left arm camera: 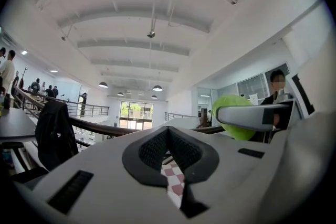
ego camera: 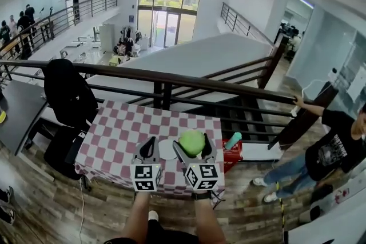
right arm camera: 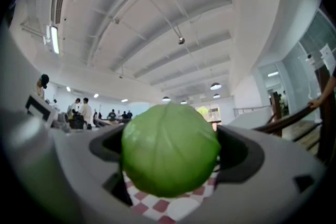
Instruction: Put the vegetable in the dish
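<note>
Gripping a round green cabbage [right arm camera: 169, 157] w/ the rt gripper [ego camera: 193, 147], jaws spread round it and pressed on both flanks; red & white squares of the tablecloth [ego camera: 123, 131] showing beneath it in the rt gripper view; in the head view, placed at approx 3 o'clock of the white dish [ego camera: 166, 150], just beside or overlapping its rim, can't tell which; dish lying on the cloth toward the table's 6 o'clock edge, largely hidden btwn the two grippers. Holding nothing in the lt gripper [left arm camera: 168, 131]; jaws drawn together, tips meeting, only a thin sliver of checked cloth visible behind them; positioned at 9 o'clock of the dish, near the rt gripper but apart from it. From the lt gripper view, cabbage at 2 o'clock w/ one grey jaw of the rt gripper crossing its front. Marker cubes [ego camera: 146, 177] at 6 o'clock of both grippers, side by side. Off the table's 3 o'clock edge, a red crate [ego camera: 233, 158] w/ a teal bottle [ego camera: 233, 140] sticking up from it; further out at 3 o'clock, a person [ego camera: 331, 148] in a black tee, one hand on the dark railing [ego camera: 189, 82]; at 9 o'clock of the table, a black jacket [ego camera: 68, 91] draped over a chair.
</note>
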{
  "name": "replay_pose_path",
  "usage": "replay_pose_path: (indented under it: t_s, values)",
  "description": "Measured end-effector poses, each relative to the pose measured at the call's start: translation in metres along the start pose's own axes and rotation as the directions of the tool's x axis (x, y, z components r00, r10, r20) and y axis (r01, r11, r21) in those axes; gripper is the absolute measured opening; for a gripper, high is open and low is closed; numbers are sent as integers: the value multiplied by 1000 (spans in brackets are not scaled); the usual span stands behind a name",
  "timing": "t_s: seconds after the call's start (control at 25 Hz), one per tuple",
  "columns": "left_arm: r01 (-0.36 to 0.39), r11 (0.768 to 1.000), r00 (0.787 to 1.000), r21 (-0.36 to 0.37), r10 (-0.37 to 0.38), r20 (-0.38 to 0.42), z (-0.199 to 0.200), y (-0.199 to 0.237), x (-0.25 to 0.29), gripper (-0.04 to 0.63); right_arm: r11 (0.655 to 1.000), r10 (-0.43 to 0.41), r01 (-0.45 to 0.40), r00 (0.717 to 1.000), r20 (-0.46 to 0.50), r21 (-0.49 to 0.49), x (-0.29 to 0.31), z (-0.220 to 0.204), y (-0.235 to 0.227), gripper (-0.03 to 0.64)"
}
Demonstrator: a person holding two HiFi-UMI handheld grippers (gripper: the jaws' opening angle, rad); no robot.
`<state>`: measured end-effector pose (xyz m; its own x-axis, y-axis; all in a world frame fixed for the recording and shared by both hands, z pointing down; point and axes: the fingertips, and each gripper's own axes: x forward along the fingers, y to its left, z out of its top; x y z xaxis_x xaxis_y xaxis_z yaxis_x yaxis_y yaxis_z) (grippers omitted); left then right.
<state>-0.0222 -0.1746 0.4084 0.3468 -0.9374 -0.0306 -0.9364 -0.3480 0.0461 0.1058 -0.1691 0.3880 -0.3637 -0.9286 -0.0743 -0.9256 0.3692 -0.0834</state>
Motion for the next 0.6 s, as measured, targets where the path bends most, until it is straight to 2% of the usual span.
replay_pose_path:
  t_s: [0.12,0.36,0.6]
  values:
    - [42,999,999,14,-42,-6,-3,16,20,18,1000,-11,11,1000,-8,3,34,-6,4,526]
    - [89,996,995,-9,-89,-36,-18,44,46,18,999,-46,46,998,-40,3,79,-27,10,526]
    - [70,998,991,8,-69,-114,-55,65,67,18,997,-74,70,988,-134,-36,92,-67,10,526]
